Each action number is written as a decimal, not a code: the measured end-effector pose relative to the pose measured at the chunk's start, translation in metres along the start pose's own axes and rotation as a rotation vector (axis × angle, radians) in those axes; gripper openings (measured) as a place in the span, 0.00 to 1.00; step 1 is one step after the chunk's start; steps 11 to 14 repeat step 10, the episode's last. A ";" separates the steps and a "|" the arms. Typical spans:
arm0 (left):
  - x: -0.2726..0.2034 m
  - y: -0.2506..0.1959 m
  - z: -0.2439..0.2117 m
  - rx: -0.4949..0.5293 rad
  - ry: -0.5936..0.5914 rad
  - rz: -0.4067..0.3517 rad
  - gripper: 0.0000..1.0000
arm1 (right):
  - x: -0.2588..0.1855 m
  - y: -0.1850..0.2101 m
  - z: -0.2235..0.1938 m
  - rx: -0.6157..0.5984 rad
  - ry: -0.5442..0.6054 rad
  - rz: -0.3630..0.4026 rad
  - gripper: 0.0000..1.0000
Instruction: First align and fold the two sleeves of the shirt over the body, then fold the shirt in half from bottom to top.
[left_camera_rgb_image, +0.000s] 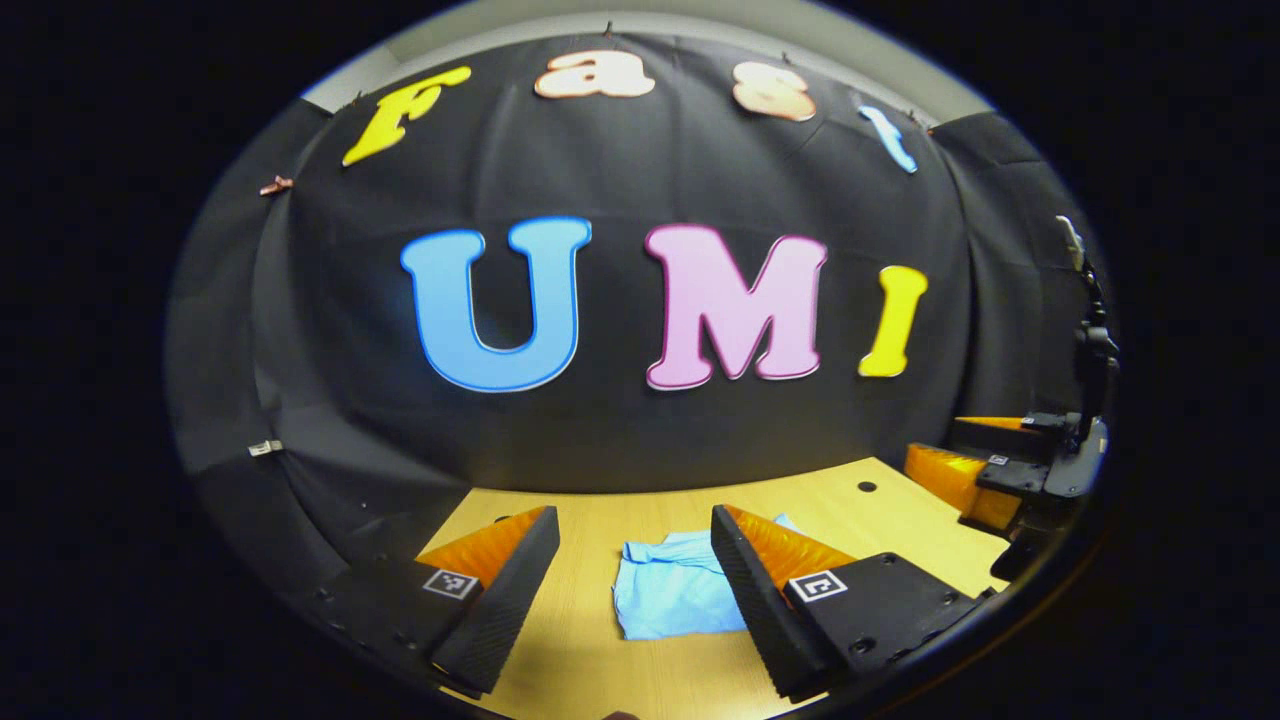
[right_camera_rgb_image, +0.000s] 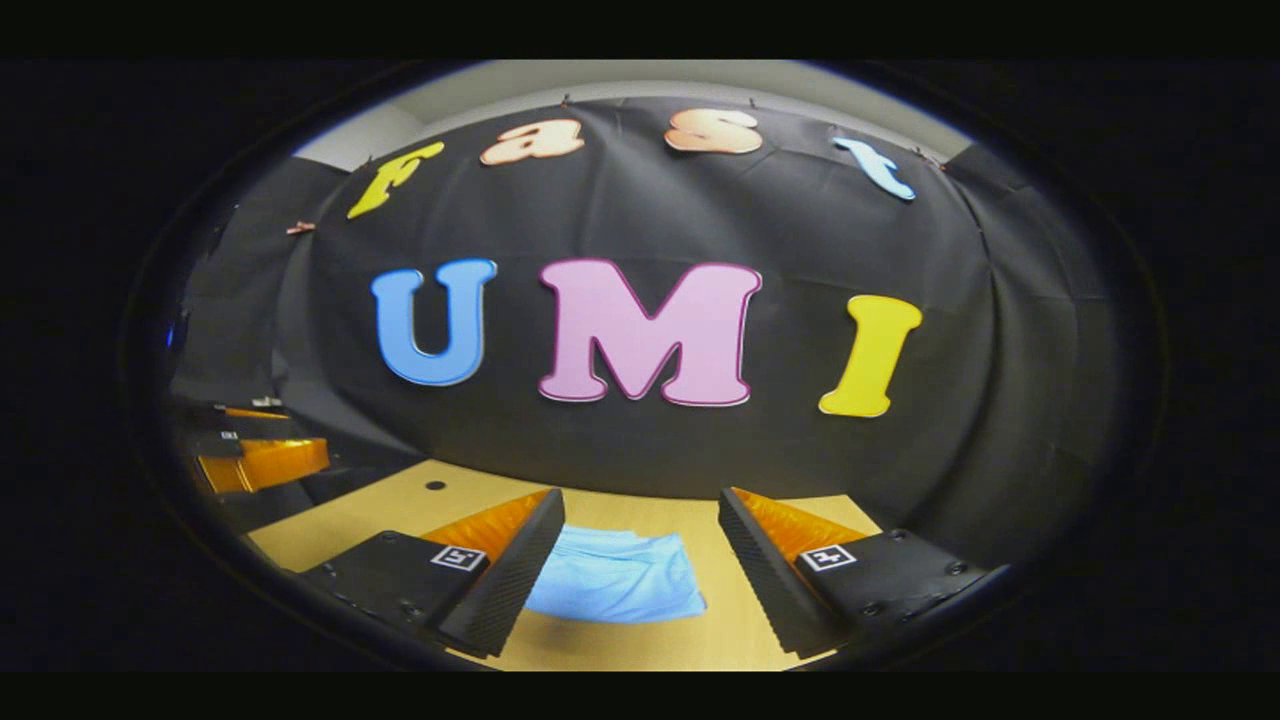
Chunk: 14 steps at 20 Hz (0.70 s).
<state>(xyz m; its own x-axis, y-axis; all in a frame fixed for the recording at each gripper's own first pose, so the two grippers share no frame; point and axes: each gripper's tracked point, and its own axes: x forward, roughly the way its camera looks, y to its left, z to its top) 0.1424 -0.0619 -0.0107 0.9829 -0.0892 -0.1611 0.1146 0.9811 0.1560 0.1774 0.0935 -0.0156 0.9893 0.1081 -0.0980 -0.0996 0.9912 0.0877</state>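
Observation:
A light blue shirt (left_camera_rgb_image: 668, 590) lies folded into a small, roughly square bundle on the wooden table (left_camera_rgb_image: 590, 660). In the left gripper view my left gripper (left_camera_rgb_image: 630, 590) hovers above the table, open, with the bundle seen between and behind its fingers. In the right gripper view the same shirt (right_camera_rgb_image: 615, 578) lies beyond my right gripper (right_camera_rgb_image: 640, 570), which is open too and holds nothing. The right gripper (left_camera_rgb_image: 1010, 470) also appears at the far right of the left gripper view, and the left gripper (right_camera_rgb_image: 250, 455) at the far left of the right gripper view.
The table has a small dark hole (left_camera_rgb_image: 867, 487) near its back edge. The booth's black cloth wall (left_camera_rgb_image: 640, 420) rises just behind the table. Bare wood (right_camera_rgb_image: 700, 640) surrounds the shirt on all sides.

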 end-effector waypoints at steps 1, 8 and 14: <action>-0.028 -0.003 0.002 0.000 -0.009 -0.004 0.97 | -0.029 0.009 0.007 0.013 -0.012 0.000 0.97; -0.140 -0.016 0.016 -0.015 -0.074 -0.018 0.96 | -0.159 0.048 0.038 -0.019 -0.083 0.010 0.97; -0.154 -0.020 0.020 -0.019 -0.095 -0.019 0.96 | -0.178 0.049 0.047 -0.030 -0.103 0.012 0.95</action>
